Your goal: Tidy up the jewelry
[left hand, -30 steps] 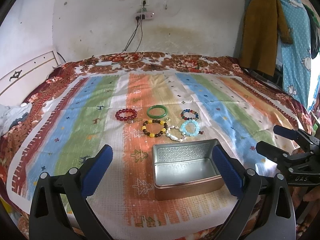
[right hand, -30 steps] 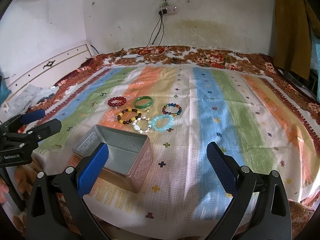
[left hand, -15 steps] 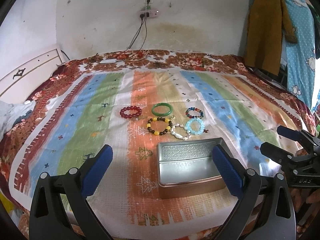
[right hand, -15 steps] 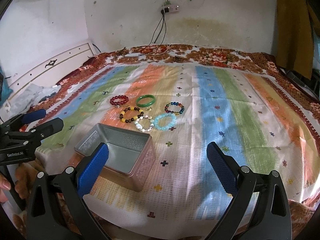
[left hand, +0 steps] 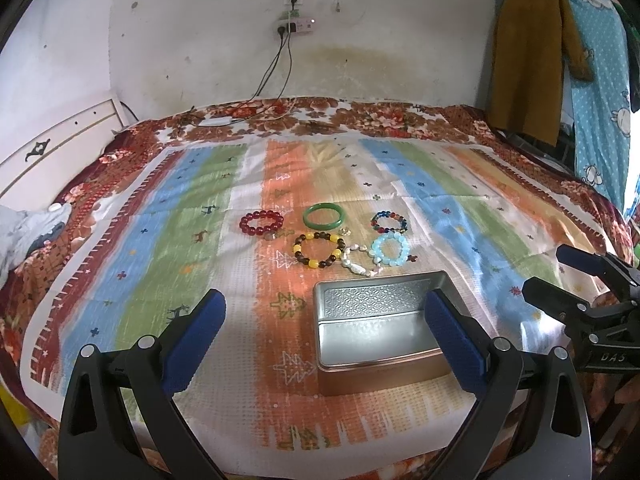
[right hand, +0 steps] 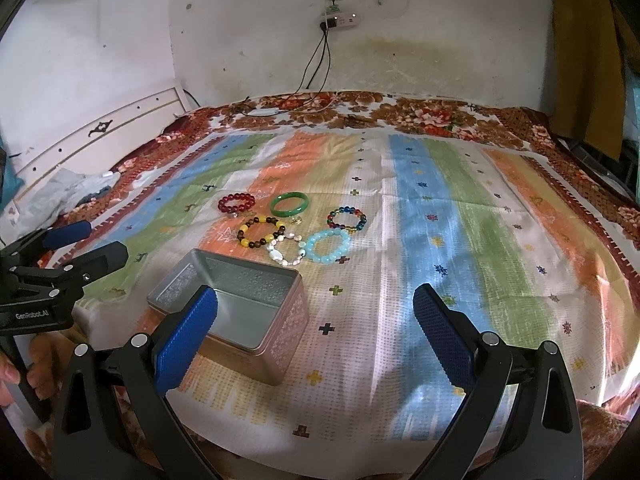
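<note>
An open, empty metal tin [left hand: 380, 320] [right hand: 240, 304] sits on the striped cloth near the bed's front edge. Behind it lie several bracelets: red beads [left hand: 261, 221] [right hand: 236, 203], a green bangle [left hand: 323, 216] [right hand: 289, 204], yellow-and-brown beads [left hand: 319, 250] [right hand: 261, 233], white pearls [left hand: 357, 266] [right hand: 285, 250], pale blue beads [left hand: 390, 249] [right hand: 327, 247] and multicoloured beads [left hand: 389, 222] [right hand: 346, 219]. My left gripper [left hand: 322, 320] [right hand: 86, 242] hovers open in front of the tin. My right gripper [right hand: 314, 320] [left hand: 560, 276] hovers open to the tin's right. Both hold nothing.
A striped cloth [left hand: 200, 248] covers a floral bedspread [left hand: 380, 120]. A white headboard [left hand: 48, 148] and crumpled clothing [left hand: 24, 232] are at the left. Cables [left hand: 276, 76] hang from a wall power strip. Garments [left hand: 528, 60] hang at the right. A hand [right hand: 8, 368] grips the left handle.
Both grippers have drawn back and risen slightly, so the tin and bracelets sit a bit farther and lower in view. Nothing on the bed has moved.
</note>
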Demonstrator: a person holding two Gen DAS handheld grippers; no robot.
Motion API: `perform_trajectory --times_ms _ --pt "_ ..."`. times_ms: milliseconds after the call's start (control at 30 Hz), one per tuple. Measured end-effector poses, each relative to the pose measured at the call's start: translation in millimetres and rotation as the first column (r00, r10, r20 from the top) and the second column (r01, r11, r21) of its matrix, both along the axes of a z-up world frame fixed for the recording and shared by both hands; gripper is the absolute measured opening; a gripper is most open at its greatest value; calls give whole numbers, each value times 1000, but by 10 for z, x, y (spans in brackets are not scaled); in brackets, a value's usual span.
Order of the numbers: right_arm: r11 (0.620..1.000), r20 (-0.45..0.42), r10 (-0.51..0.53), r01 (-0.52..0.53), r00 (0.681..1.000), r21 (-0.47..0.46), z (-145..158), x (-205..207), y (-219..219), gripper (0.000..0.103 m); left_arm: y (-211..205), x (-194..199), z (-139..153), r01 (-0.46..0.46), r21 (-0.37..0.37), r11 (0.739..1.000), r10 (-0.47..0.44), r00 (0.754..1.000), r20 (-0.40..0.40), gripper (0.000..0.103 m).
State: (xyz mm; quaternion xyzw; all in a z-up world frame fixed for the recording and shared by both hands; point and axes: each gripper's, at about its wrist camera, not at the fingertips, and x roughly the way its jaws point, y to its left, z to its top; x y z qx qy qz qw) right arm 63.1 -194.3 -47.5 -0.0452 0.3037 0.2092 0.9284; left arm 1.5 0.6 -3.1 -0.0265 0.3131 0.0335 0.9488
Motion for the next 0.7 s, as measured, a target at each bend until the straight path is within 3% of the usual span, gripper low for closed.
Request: perform_trajectory --times_ms 700 --pt "1000 -16 2 -1 1000 0 -24 24 22 99 15 0 -19 -5 0 1000 5 1000 -6 98"
